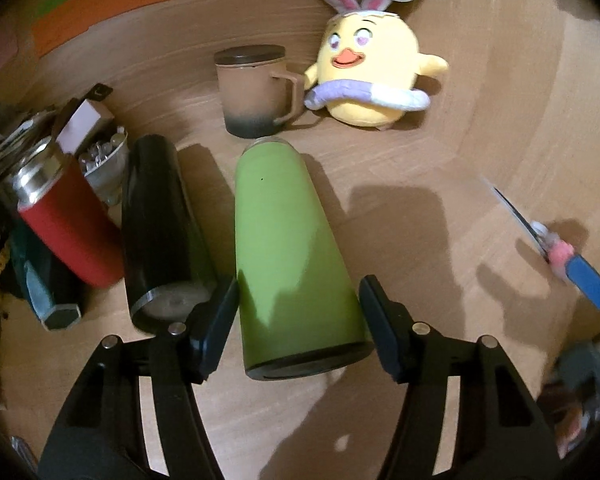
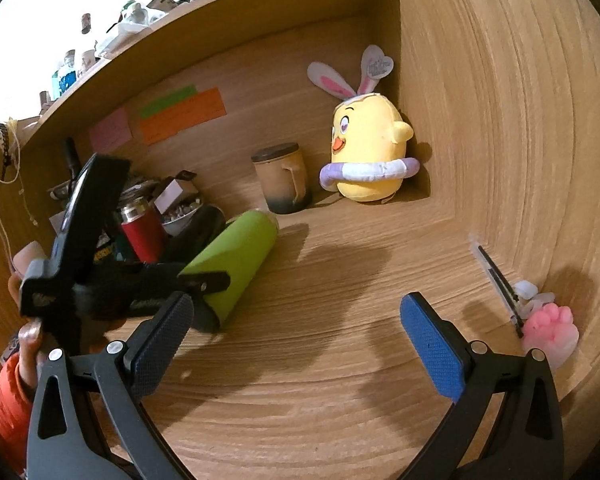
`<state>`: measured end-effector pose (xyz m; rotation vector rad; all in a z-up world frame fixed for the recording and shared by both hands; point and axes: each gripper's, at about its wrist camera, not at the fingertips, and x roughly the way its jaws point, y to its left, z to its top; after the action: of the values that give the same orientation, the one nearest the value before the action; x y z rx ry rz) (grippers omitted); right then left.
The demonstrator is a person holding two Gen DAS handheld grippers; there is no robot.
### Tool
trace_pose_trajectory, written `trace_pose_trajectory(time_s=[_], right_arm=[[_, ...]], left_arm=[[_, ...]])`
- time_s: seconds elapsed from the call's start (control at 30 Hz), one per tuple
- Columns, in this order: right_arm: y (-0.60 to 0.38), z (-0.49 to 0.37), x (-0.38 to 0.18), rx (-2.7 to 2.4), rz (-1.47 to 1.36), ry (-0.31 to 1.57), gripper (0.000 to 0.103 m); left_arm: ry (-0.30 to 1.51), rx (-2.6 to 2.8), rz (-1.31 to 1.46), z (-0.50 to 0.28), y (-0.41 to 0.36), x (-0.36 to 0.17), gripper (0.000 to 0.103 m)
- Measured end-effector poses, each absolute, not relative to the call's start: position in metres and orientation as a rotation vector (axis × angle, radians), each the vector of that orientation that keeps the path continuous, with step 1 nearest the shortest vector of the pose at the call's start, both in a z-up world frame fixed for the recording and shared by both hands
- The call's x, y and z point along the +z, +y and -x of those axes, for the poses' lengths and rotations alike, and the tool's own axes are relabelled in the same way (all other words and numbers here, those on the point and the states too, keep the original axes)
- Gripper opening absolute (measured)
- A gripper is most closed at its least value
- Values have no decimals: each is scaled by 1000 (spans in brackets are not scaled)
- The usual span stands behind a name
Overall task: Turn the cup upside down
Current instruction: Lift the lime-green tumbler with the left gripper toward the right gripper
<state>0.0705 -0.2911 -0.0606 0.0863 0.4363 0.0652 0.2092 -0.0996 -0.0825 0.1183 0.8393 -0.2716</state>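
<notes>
A: Status check. Where does the green cup [image 1: 292, 248] lie, and how does my left gripper [image 1: 298, 312] stand?

B: The cup lies on its side on the table [image 1: 420, 220], base toward me, mouth toward the brown mug [image 1: 256, 92]. My left gripper is spread, one pad on each side of the cup's lower body, the left one near or at the wall, the other just clear. Nothing is clamped yet.

A: Procedure for a sound grasp?

B: I centre the cup between the pads, close squarely across its body, then lift clear of the black tumbler [image 1: 160, 224] lying just beside it before I rotate mouth-down.

A: And my right gripper [image 2: 296, 338]?

B: Spread wide, holding nothing, well apart from the cup.
</notes>
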Motion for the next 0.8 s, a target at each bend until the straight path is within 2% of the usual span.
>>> trace_pose_trajectory(time_s=[0.8], right_arm=[[-219, -14, -49, 119, 37, 398, 103]], left_arm=[[771, -316, -56, -55, -50, -83, 60]])
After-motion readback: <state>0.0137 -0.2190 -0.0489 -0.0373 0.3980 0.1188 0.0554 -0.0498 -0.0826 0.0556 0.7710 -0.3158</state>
